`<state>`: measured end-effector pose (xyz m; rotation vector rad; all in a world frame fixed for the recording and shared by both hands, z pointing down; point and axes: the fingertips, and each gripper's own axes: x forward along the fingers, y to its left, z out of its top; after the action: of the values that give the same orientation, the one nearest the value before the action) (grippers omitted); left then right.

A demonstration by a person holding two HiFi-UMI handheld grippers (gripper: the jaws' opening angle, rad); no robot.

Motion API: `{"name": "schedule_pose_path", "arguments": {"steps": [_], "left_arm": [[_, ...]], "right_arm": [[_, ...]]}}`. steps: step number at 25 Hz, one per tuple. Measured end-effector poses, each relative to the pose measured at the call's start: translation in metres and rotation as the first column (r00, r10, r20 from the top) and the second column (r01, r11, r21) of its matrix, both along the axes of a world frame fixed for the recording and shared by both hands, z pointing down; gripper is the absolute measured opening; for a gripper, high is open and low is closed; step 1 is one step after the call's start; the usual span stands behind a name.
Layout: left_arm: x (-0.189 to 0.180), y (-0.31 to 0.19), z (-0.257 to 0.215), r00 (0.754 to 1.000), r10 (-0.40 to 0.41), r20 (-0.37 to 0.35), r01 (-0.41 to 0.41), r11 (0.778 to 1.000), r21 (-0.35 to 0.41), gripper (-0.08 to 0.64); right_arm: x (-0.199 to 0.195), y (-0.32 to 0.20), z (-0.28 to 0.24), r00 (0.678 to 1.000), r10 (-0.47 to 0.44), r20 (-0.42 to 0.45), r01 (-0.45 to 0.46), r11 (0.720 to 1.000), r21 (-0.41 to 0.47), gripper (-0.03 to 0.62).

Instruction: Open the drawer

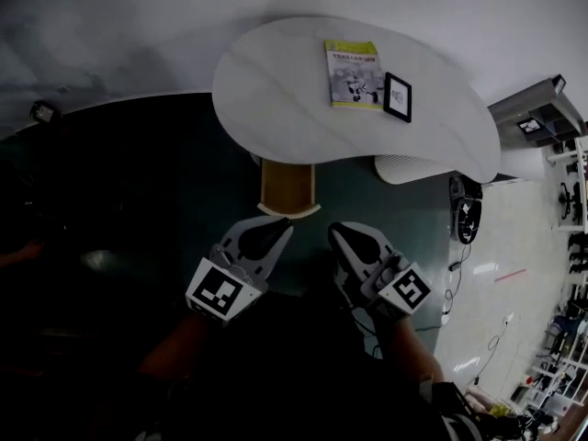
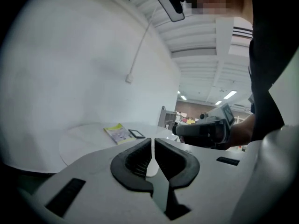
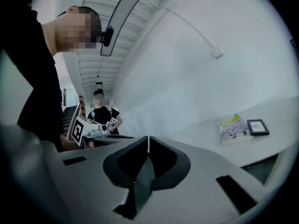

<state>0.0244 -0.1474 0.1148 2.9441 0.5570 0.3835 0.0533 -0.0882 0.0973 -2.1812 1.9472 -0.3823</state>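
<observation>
The left gripper's [image 2: 153,140] black ribbed fingers [image 2: 136,158] were all but pressed together, with only a thin slit between their tips and nothing in it. The right gripper's [image 3: 148,138] fingers [image 3: 132,160] met at the tips, also empty.

From the head view, the left gripper [image 1: 281,227] and right gripper [image 1: 336,231] sat side by side, each with its marker cube [image 1: 220,292] behind it. The cubes showed black-and-white squares but no lettering.

Just past the fingertips in that view, a wood-coloured drawer [image 1: 287,186] jutted from under the near edge of the white kidney-shaped counter [image 1: 276,81]. Its back end was hidden beneath the top, and no handle could be made out on its pale front. How far the fingers stood from it could not be judged.

A yellow-green booklet [image 1: 353,73] lay on the counter with a small black-framed panel [image 1: 397,96] just beside it. The cover print was too small to read in any view.

Dark green floor [image 1: 156,182] spread to the left of the drawer, much of it lost in shadow. A white ribbed object [image 1: 404,168] was tucked under the counter's right end, partly covered. Beyond it, cables [image 1: 459,211] trailed over paler floor towards shelving [image 1: 542,118] cut off at the frame edge.

The right gripper view caught a second person [image 3: 100,113] in the background, blurred by distance.
</observation>
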Motion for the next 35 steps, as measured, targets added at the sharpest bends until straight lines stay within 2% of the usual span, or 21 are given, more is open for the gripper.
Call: {"name": "schedule_pose_path", "arguments": {"steps": [5,9,12,15,20,24,28,35], "left_arm": [[0.032,0.045,-0.016,0.994,-0.105,0.038,0.106,0.994,-0.022,0.029],[0.061,0.093,-0.035,0.981,-0.191,0.017,0.192,0.98,-0.055,0.029],[0.082,0.131,-0.052,0.97,-0.241,-0.009,0.241,0.97,-0.032,0.028],[0.083,0.154,-0.054,0.964,-0.264,-0.013,0.264,0.964,-0.007,0.026],[0.075,0.169,-0.056,0.957,-0.289,-0.01,0.289,0.957,-0.011,0.02],[0.081,0.177,-0.066,0.961,-0.275,-0.033,0.276,0.961,0.034,0.02],[0.075,0.17,-0.072,0.962,-0.269,-0.039,0.27,0.962,0.032,0.02],[0.067,0.156,-0.071,0.965,-0.258,-0.044,0.26,0.965,0.022,0.02]], "right_arm": [[0.031,0.062,-0.033,0.999,-0.023,-0.04,0.025,0.997,0.067,0.018],[0.058,0.122,-0.046,0.992,-0.079,-0.097,0.082,0.996,0.033,0.017],[0.085,0.169,-0.056,0.989,-0.101,-0.109,0.106,0.994,0.038,0.017],[0.091,0.195,-0.064,0.985,-0.114,-0.131,0.121,0.991,0.048,0.015],[0.087,0.201,-0.076,0.981,-0.128,-0.148,0.14,0.988,0.071,0.015],[0.093,0.203,-0.082,0.985,-0.105,-0.137,0.117,0.989,0.086,0.015],[0.086,0.195,-0.083,0.987,-0.097,-0.125,0.108,0.99,0.085,0.015],[0.075,0.182,-0.088,0.984,-0.077,-0.161,0.09,0.993,0.075,0.015]]}}
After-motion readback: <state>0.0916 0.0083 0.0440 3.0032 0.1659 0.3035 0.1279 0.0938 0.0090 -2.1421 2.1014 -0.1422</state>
